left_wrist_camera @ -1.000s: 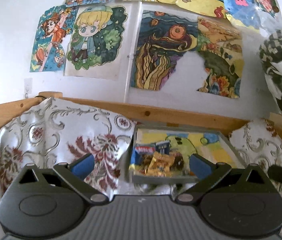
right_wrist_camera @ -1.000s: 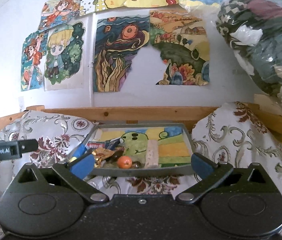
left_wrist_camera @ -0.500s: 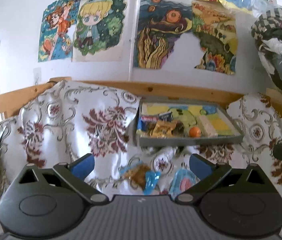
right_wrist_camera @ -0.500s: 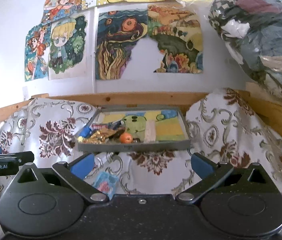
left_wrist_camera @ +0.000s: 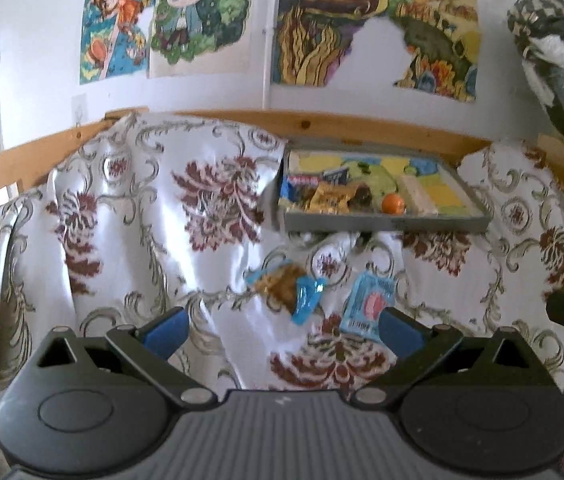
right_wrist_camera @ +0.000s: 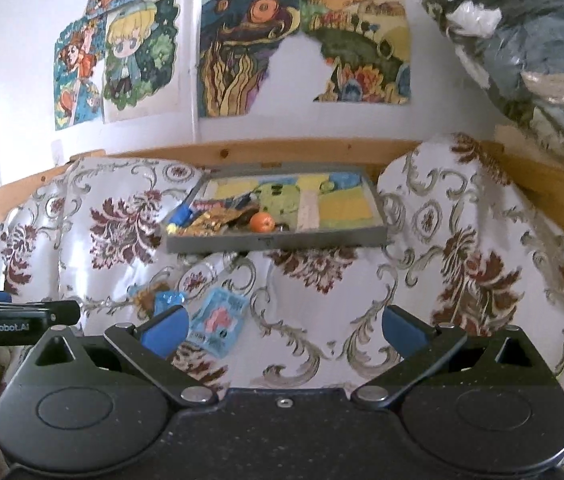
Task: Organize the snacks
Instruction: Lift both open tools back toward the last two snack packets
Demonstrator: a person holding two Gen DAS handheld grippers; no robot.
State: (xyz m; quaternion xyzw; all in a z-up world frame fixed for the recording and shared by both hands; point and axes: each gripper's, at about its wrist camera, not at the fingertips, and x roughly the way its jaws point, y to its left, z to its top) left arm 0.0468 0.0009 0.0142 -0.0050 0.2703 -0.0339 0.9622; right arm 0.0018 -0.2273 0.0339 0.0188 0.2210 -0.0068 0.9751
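Ahead, loose packets [left_wrist_camera: 368, 306] below tray [left_wrist_camera: 386, 225].

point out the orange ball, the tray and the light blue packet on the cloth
orange ball [left_wrist_camera: 393, 203], left wrist view, its middle
tray [right_wrist_camera: 277, 242], right wrist view, front wall
light blue packet [right_wrist_camera: 217, 322], right wrist view, its middle

The only words that can be read are "GenRobot.AI", in pale letters on the black side of the left tongs [right_wrist_camera: 17, 322], seen at the left edge of the right wrist view. The snack packets [right_wrist_camera: 217, 322] have print on them, but it is too blurry to read
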